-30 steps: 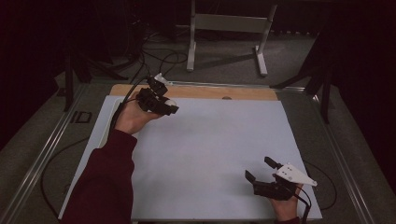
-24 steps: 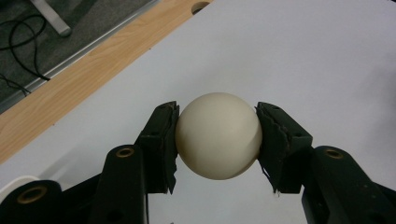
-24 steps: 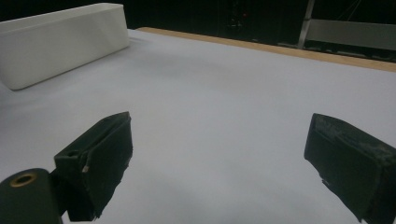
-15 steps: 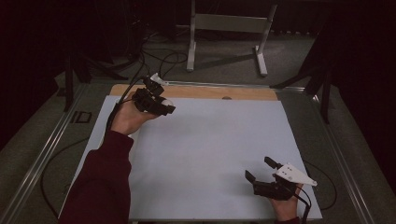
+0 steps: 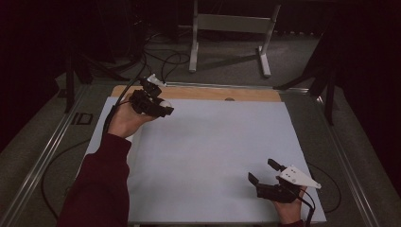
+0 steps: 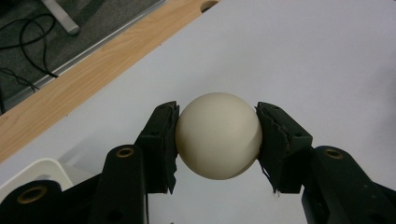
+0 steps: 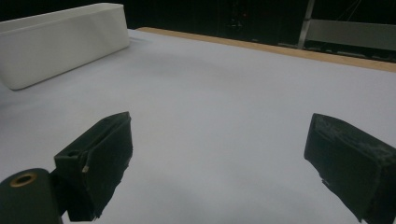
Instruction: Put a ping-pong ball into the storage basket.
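Observation:
A cream-white ball (image 6: pixel 217 135) sits between the black pads (image 6: pixel 161 140) of my left gripper (image 6: pixel 217 136), which is shut on it a little above the white sheet. In the high view the left gripper (image 5: pixel 165 108) is at the far left of the table, with the ball (image 5: pixel 165 103) at its tip. My right gripper (image 5: pixel 262 171) rests low near the front right edge of the sheet. Its jaws stand wide apart in the right gripper view (image 7: pixel 224 154), with nothing between them.
A white sheet (image 5: pixel 213 151) covers the table, leaving a wooden strip (image 5: pixel 198 93) bare along the far edge. A white tray (image 7: pixel 60 42) stands on the left side; its corner (image 6: pixel 32 172) lies just under the left gripper. Cables and a metal stand (image 5: pixel 231 28) are on the floor beyond.
The left gripper with the ball has drifted slightly to the left. The right gripper has not moved.

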Demonstrator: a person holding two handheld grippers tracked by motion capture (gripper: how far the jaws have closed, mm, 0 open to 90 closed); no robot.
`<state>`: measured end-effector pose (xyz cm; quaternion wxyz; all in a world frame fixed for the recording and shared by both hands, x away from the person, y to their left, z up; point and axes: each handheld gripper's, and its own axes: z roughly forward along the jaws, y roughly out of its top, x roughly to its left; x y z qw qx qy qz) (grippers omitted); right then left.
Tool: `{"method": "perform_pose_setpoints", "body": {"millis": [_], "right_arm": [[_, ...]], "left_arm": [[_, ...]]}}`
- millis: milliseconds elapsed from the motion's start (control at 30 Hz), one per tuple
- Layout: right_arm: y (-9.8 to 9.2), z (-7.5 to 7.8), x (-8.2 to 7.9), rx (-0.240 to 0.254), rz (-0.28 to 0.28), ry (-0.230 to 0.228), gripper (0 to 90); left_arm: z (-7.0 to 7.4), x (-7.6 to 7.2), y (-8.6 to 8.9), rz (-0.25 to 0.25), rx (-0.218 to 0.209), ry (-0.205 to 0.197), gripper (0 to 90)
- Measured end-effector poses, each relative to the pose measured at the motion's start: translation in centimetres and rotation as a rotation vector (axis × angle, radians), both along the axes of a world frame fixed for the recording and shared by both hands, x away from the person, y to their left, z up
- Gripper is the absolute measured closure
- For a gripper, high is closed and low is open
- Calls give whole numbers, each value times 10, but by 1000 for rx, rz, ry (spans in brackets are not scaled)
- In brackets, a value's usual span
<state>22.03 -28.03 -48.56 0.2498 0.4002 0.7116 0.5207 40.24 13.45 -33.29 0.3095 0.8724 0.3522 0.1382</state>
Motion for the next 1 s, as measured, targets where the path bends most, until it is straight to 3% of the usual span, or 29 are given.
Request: {"method": "perform_pose_setpoints", "body": {"millis": [1000], "right_arm": [[1,0,0,-1,0,2,74]], "left_arm": [[-6,-5,30,49,-13,13,512]]}}
